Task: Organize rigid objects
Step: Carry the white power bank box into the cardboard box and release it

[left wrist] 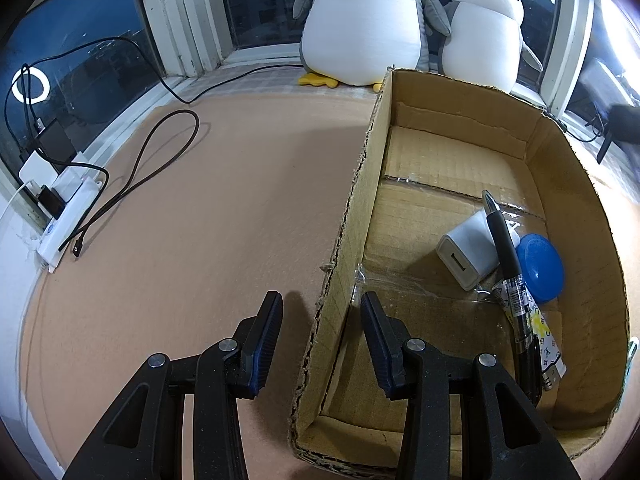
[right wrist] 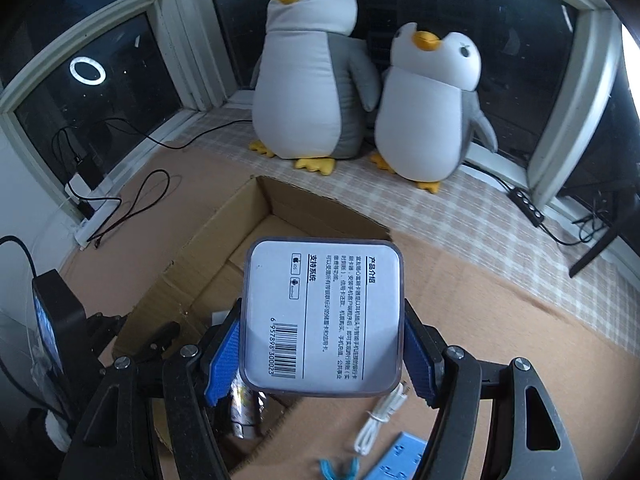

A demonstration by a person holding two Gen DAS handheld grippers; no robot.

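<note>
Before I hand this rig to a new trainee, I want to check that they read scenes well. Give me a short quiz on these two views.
1. True or false: the right gripper is shut on the clear packaged box.
2. Which lies in the cardboard box: A) white charger, B) scissors, C) mug?
3. Fill in: the left gripper straddles the cardboard box's ____.

Key: 1 true; 2 A; 3 wall.
</note>
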